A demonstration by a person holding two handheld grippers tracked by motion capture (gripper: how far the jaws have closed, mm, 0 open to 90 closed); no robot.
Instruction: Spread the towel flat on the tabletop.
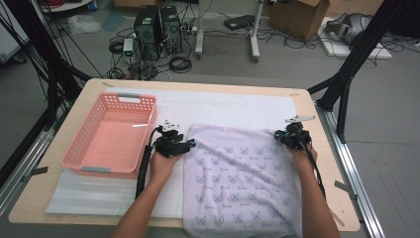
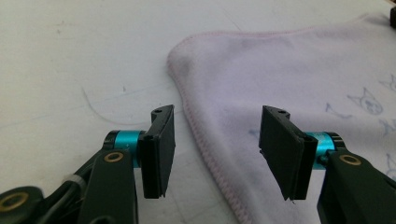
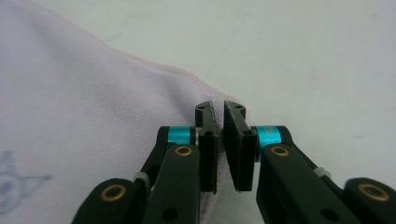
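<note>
In the high view, a pale lilac cloth printed with small blue cat faces (image 1: 242,178) lies flat on the white mat (image 1: 223,106) that covers the light wooden table (image 1: 327,163), its near edge hanging over the table's front. The left gripper (image 1: 190,144) sits at the cloth's far left corner, held in a hand whose forearm comes up from the bottom edge. The right gripper (image 1: 278,134) sits at the cloth's far right corner, with a grey plate on top of it. A pink plastic basket with perforated walls (image 1: 79,157) stands on the mat just left of the left gripper, apart from the cloth. Beyond the table, two black computer towers (image 1: 158,27) and a tangle of cables rest on the grey floor.

In the left gripper view, the two black jaws stand wide apart and hold nothing. The stitched edge of the cloth (image 2: 289,79) runs up between them: the left jaw hangs over bare white mat (image 2: 70,60), the right one over the fabric. The rounded corner of the cloth lies just ahead of the jaws.

In the right gripper view, the jaws are drawn close together, with a narrow slit left between them, and a fold of the cloth (image 3: 84,102) at its corner appears pinched in that slit. The rest of the fabric spreads to the left, bare mat (image 3: 303,51) to the right.
</note>
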